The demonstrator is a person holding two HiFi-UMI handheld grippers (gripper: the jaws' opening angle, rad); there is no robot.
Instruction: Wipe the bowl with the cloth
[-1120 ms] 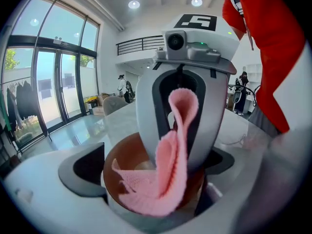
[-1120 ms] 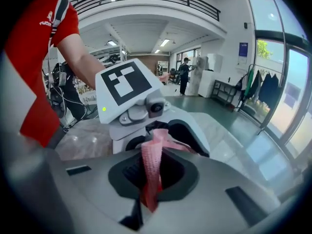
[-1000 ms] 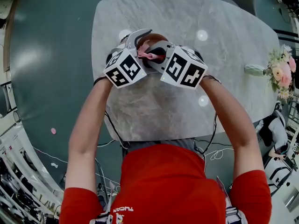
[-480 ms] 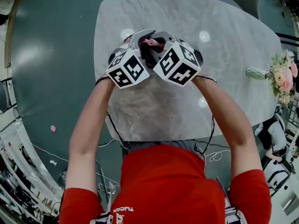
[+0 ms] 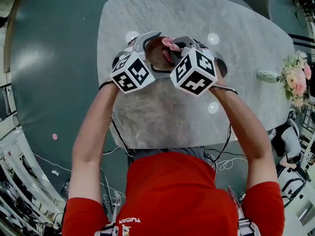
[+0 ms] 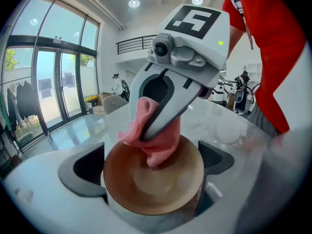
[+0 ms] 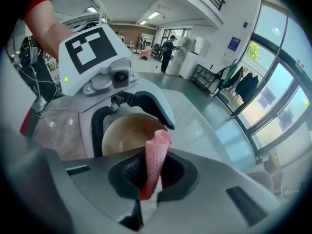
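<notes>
over the 12 o'clock half of the marble table (image 5: 162, 112), the left gripper (image 6: 152, 167) clamps the brown bowl (image 6: 146, 191) by its sides, one jaw at 9 and one at 3 o'clock. the right gripper (image 7: 150, 174) is pinched tight on the pink cloth (image 7: 157, 150), whose bunched end presses the bowl's inner wall near 12 o'clock. flowers (image 5: 297, 77) sit at the table's 3 o'clock edge.

Bright open workplace hall: tall glass doors (image 6: 46, 89), mezzanine railing (image 6: 132, 44), marble table (image 5: 246, 77), hanging coats (image 7: 242, 84).
</notes>
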